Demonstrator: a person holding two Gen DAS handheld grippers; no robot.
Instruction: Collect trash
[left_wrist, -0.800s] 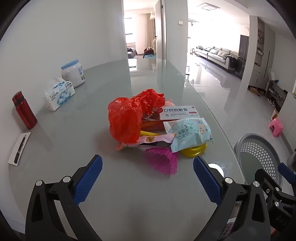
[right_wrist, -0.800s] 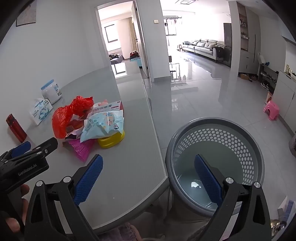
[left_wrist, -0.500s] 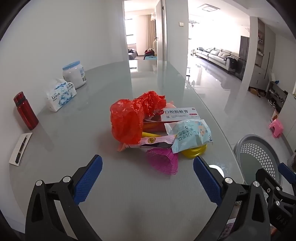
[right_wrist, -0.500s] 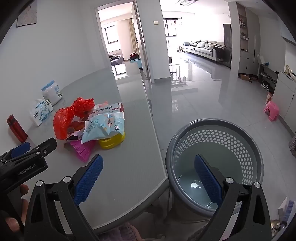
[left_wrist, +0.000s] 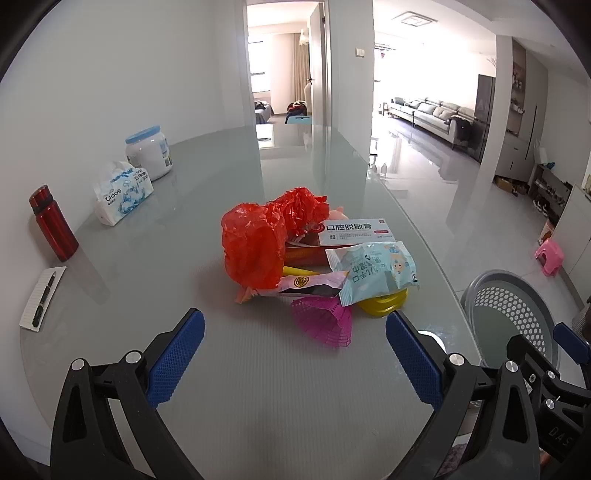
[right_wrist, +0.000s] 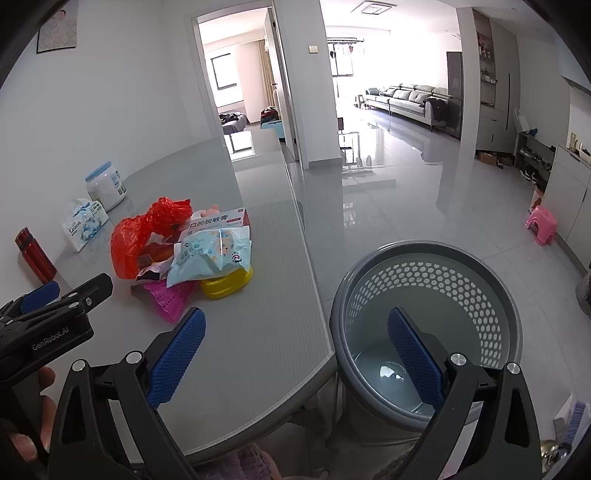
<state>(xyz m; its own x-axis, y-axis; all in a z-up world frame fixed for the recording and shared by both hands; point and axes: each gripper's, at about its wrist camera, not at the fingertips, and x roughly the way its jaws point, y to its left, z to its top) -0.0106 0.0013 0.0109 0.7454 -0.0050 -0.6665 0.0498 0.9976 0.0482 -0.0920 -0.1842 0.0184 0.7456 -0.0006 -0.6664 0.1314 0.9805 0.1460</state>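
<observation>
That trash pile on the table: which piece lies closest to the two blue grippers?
The pink mesh piece. It sticks out at the pile's near edge, in front of the yellow lid and the pale blue packet; the red bag sits farther back.

Left wrist view looks down and forward over the worktop (left_wrist: 258, 369), trash pile (left_wrist: 314, 258) near and centred. Right wrist view sits further right, facing the worktop edge and the bin (right_wrist: 424, 317) on the floor. Both views share pile, bin and the far room.
</observation>
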